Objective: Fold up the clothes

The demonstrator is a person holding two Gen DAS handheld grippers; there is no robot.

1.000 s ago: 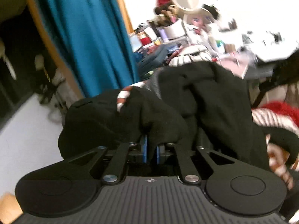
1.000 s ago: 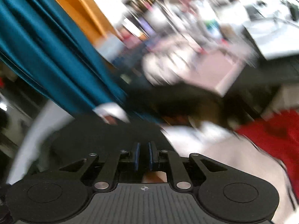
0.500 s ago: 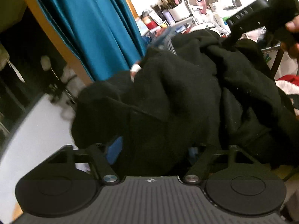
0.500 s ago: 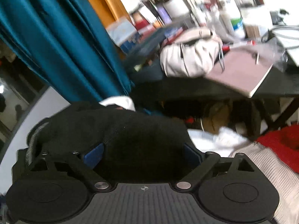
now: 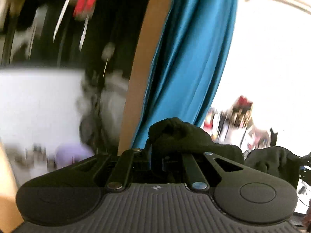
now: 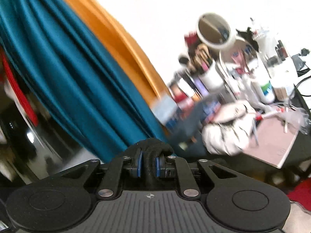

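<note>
Black garment (image 6: pixel 150 151) pinched in closing jaws, mostly hidden below

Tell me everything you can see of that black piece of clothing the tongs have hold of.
The black garment looks like soft, fuzzy fleece or knit, plain and matte. A bunched fold of it sits pinched between the blue pads of the right tongs, which are closing on it, and another lumpy wad lies gripped in the closing left tongs. More of it drapes off to the right in the left view. It is crumpled, not yet folded; its full shape is hidden.
</note>
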